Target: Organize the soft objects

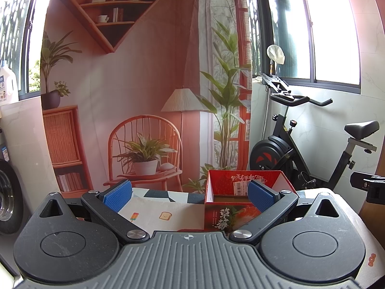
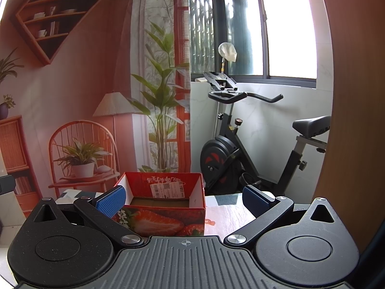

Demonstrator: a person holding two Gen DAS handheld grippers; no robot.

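Blue-padded, the left gripper (image 1: pixel 189 196) is hanging with its 2 fingers spread wide and nothing between them, facing a white tablecloth printed with a popsicle and a toast slice (image 1: pixel 154 213). To its right, the red cardboard strawberry box with an open top (image 1: pixel 231 216) is sitting on that cloth, its near corner just beyond the right-hand pad. In the right wrist view, the right gripper (image 2: pixel 184 198) is likewise gaping wide and carrying nothing, with the same box just beside its left pad.

Judging from both views, the task is looking barely begun: the box floor that shows is bare, and no soft object is appearing anywhere in either picture, so everything is seemingly waiting to be found and packed.

Further right, a black exercise bike (image 2: pixel 240 144) is standing well behind the table, not blocking anything. A printed room-scene backdrop (image 1: pixel 134 84) is hanging beyond.
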